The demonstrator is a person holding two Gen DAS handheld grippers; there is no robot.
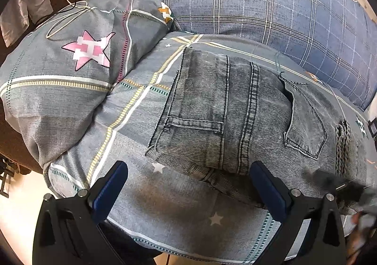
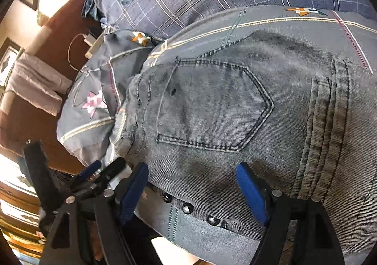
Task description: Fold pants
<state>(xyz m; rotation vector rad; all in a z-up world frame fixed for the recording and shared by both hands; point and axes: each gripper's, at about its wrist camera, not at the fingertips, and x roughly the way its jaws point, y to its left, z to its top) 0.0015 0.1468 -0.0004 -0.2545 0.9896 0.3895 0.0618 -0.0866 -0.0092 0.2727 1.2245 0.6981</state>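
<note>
Left wrist view: grey jeans (image 1: 235, 109) are seen lying folded on the bed's grey patterned duvet (image 1: 132, 118), with a pillow (image 1: 70, 71) to the left and a blue plaid quilt (image 1: 271, 5) behind. The bundle's long axis runs across the frame, from its left edge out to the right. The left claw (image 1: 188, 189) is spread wide with nothing between the blue pads; bare duvet shows in the gap. The jeans lie ahead and to the right, and their near edge is overlapped by the right finger (image 1: 266, 184). Contact cannot be told. A blurred dark object at lower right cannot be identified.

Right wrist view: the jeans (image 2: 235, 104) fill the frame, back pocket (image 2: 212, 107) up, ribbed panel (image 2: 325, 128) to the right. The right claw (image 2: 193, 194) is spread and empty, hanging directly over the near edge, where waistband studs (image 2: 187, 208) show between the fingers. The left claw (image 2: 99, 170) is seen just beside, at lower left.

Judgement: the right claw is nearer the denim; the near edge lies straight ahead of it for the next fold.
</note>
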